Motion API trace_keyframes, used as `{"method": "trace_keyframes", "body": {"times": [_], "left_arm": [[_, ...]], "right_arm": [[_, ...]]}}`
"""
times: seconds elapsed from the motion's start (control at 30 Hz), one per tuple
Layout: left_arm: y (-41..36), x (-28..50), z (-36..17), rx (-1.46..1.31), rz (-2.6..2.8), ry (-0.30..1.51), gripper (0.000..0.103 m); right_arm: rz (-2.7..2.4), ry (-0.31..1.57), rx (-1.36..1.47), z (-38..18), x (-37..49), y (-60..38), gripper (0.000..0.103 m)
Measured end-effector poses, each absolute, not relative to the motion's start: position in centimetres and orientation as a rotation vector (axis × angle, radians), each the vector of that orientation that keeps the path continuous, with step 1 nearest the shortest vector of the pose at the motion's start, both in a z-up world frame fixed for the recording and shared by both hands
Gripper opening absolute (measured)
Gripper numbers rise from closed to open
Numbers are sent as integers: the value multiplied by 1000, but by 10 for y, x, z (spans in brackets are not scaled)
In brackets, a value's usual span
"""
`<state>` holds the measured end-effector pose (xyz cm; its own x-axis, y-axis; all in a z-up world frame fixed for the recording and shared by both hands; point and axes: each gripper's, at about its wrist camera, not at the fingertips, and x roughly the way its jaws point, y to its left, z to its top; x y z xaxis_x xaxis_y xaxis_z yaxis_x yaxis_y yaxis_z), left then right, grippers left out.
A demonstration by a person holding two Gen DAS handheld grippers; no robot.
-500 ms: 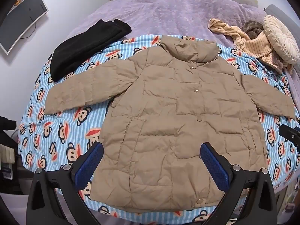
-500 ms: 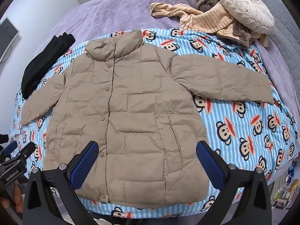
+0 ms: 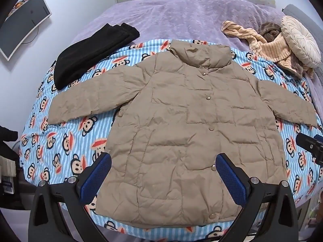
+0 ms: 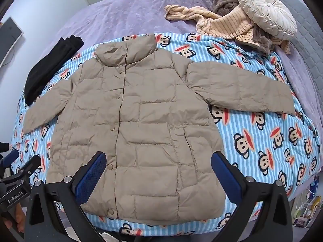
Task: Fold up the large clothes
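The left gripper (image 3: 162,176) is held with its jaws spread wide above the lower hem of the tan puffer jacket (image 3: 181,125); nothing is gripped or touched. The right gripper (image 4: 158,174) is likewise spread wide and empty over the hem. The jacket is laid flat, buttoned, sleeves outstretched, in the middle of the frame on the monkey-print blanket (image 3: 60,141). Compared with half a second earlier, nothing is seen to have shifted.

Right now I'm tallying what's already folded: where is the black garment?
The black garment lies at the left of both views, on the monkey-print blanket's far left edge, just beyond the tan jacket's left sleeve.
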<state>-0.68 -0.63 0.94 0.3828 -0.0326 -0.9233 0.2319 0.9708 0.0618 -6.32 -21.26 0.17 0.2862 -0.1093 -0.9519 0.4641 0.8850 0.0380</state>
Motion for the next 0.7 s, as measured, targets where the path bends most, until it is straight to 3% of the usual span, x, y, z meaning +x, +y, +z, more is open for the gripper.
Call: {"method": "trace_keyframes", "body": {"times": [0.7], "left_arm": [[-8,-7,9,187,-164,1166,103]], "right_arm": [[-398,1220,332,3,-69,-215,103]]}}
